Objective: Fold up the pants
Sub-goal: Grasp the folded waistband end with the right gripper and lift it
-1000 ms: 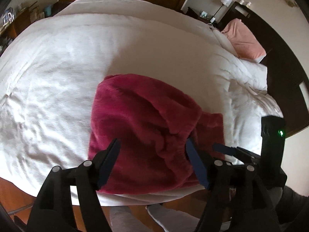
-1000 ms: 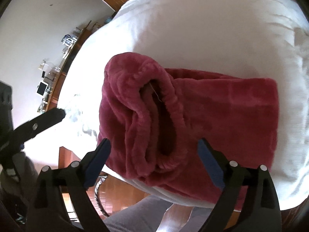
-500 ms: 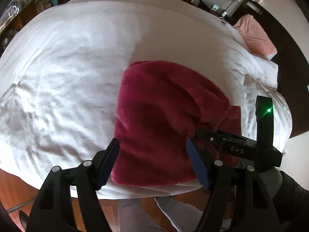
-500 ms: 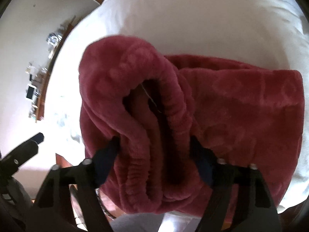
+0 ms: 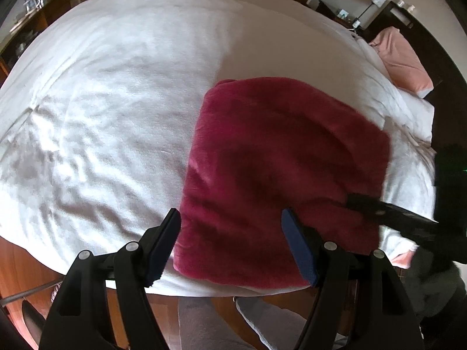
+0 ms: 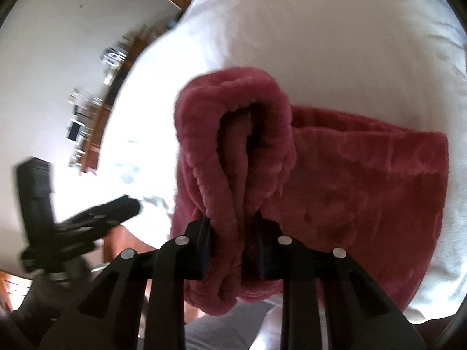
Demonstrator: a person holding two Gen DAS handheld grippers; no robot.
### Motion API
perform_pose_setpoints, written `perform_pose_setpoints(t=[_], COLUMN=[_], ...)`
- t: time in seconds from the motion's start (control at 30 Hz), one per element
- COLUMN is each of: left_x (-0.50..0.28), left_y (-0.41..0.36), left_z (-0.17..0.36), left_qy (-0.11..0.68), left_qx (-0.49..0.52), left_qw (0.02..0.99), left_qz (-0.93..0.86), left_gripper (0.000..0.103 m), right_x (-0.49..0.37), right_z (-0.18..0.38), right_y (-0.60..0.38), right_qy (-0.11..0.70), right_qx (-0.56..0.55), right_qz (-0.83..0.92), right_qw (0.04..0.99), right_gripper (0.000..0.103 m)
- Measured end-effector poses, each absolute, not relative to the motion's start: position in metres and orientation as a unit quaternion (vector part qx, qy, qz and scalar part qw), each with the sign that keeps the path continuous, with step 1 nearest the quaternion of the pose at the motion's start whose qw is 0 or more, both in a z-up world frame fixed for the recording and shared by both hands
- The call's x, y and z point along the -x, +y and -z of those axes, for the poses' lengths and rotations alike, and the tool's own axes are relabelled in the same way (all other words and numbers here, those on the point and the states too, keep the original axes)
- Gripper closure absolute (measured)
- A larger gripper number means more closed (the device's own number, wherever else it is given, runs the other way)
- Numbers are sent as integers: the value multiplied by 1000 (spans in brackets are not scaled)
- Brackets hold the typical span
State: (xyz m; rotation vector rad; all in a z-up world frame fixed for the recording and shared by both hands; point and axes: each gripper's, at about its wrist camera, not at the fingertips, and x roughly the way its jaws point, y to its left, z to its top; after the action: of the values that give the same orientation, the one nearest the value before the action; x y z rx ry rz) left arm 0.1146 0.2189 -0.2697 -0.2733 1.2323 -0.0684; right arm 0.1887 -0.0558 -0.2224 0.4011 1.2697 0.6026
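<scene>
Fuzzy dark red pants (image 5: 280,172) lie folded on the white bedcover (image 5: 116,93) near the bed's front edge. My left gripper (image 5: 230,233) hovers open over their near edge, pads apart with nothing pressed between them. In the right wrist view the pants' bunched waistband end (image 6: 233,157) stands up in thick folds, and my right gripper (image 6: 232,233) is closing on that bunch, its pads pressing the cloth from both sides. The right gripper's black fingers (image 5: 388,213) also show at the pants' right side in the left wrist view.
A pink pillow (image 5: 402,58) lies at the far right by a dark headboard. A lamp and small items stand on a nightstand (image 5: 359,14). Cluttered shelves (image 6: 87,128) line the wall left of the bed. Wooden floor and a person's grey-clad legs (image 5: 204,320) are below the bed's edge.
My right gripper went from wide open above the pants to closed around the bunched waistband end. The left gripper shifted left and lower, staying open; the pants now lie flatter.
</scene>
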Motion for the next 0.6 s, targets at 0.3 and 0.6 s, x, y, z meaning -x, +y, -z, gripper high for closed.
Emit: perform_pose_setpoints(t=[0.3,0.6], left_x=[-113,-105], left_y=[180,127], left_z=[266,286], left_qy=[570,589], left_qx=[113,75], left_qw=[813,801], left_qz=[46,78], left_gripper=[32,32], right_x=[-170,-143], right_z=[204,270], right_y=[-144,-222], right_qy=[556,584], right_qx=[-260,-308], right_qz=[-255,-173], right_qw=[747,731], right_gripper=[80,80])
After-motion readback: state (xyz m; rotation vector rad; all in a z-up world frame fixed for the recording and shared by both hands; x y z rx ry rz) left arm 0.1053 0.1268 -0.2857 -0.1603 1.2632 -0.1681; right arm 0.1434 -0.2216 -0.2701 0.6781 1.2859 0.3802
